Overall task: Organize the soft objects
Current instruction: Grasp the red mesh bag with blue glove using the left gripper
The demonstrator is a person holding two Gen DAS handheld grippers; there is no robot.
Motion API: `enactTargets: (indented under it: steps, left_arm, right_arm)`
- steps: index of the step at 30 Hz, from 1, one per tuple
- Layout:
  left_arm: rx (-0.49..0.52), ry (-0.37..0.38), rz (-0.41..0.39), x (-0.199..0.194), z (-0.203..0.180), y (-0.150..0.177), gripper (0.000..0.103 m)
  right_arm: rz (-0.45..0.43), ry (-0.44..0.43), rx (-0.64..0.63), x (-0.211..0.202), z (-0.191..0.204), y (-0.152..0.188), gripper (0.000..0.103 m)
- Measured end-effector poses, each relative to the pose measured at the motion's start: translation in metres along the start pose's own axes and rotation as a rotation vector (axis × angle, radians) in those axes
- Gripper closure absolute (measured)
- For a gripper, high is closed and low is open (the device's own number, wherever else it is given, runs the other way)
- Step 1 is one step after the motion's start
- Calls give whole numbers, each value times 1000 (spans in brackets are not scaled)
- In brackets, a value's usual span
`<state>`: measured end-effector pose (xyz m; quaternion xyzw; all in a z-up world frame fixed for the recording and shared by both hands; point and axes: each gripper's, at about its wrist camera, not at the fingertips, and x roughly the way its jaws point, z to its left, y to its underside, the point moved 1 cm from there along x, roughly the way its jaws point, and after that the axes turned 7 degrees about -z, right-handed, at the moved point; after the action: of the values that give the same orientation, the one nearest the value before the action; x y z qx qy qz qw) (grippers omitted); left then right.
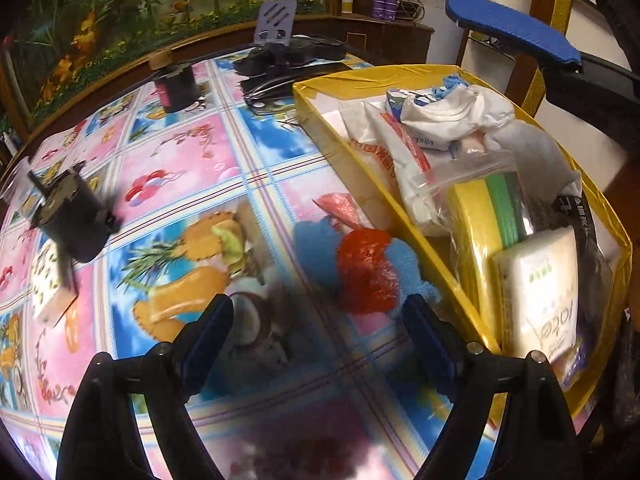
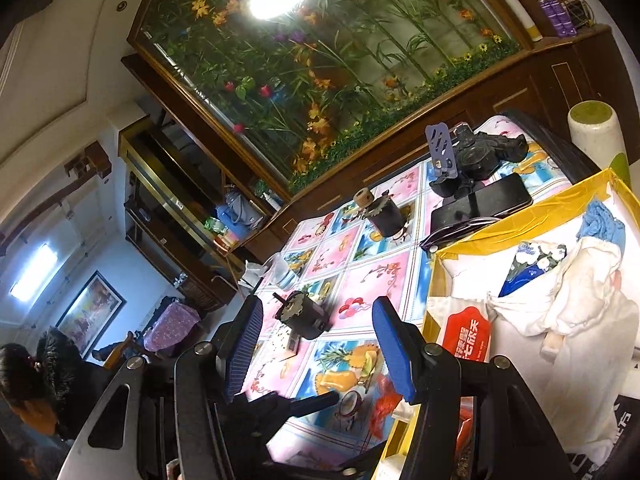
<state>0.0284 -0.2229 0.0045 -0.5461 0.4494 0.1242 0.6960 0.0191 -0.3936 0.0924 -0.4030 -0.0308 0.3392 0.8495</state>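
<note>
The left gripper (image 1: pixel 318 326) hangs low over the bench (image 1: pixel 192 168), which wears a shiny cloth of pink and blue picture squares, and its two blue-padded fingers (image 1: pixel 208 332) are spread wide with nothing between them. Just ahead of them lie one crinkly red net scrubber (image 1: pixel 370 270) on top of one fuzzy blue cloth (image 1: pixel 316 240), both on the bench and touching the outside wall of one big yellow cardboard box (image 1: pixel 400 208). The box is stuffed with soft things: one clear zip bag of yellow and green sponges (image 1: pixel 492 208), one white tissue pack with green print (image 1: pixel 540 292), one white pack with a red label (image 2: pixel 468 338), one small blue and white flower-print pack (image 2: pixel 528 264), crumpled white cloth (image 2: pixel 580 292) and a bit of blue cloth (image 2: pixel 602 220) at the far end. The right gripper (image 2: pixel 320 344) is up higher, tilted, and its two blue fingers (image 2: pixel 394 348) are also wide apart and hold nothing. Farther out on the bench sit two small black motors (image 1: pixel 74 220), well apart from each other, one purple phone stand (image 2: pixel 442 152), one black camera rig (image 2: pixel 484 152) and one dark phone (image 2: pixel 488 200) lying flat. Two purple cans (image 1: pixel 385 2) stand on a wooden cabinet behind.
</note>
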Motion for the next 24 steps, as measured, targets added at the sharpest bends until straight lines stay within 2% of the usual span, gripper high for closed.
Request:
enactTargets:
  steps: [9, 12, 13, 14, 15, 17, 20, 24]
  left_arm:
    - [-16, 17, 6, 18, 9, -13, 17]
    - [-49, -18, -25, 21, 16, -16, 18]
    - [-77, -15, -26, 22, 20, -16, 23]
    - [-102, -9, -26, 22, 23, -16, 42]
    - [-107, -46, -37, 20, 26, -16, 67]
    - [-129, -68, -37, 18, 33, -14, 82]
    - [-195, -35, -33, 9, 45, -5, 91]
    - [-226, -50, -31, -10, 54, 17, 91]
  right_arm:
    - [18, -7, 15, 3, -1, 3, 42]
    - [20, -2, 14, 3, -2, 4, 42]
    - [22, 1, 14, 4, -2, 4, 42]
    - [23, 4, 14, 5, -3, 4, 42]
    - [25, 6, 15, 5, -3, 4, 42]
    - [28, 12, 15, 7, -4, 5, 42]
    - [36, 19, 12, 9, -4, 6, 42]
    - [40, 26, -4, 11, -2, 8, 42]
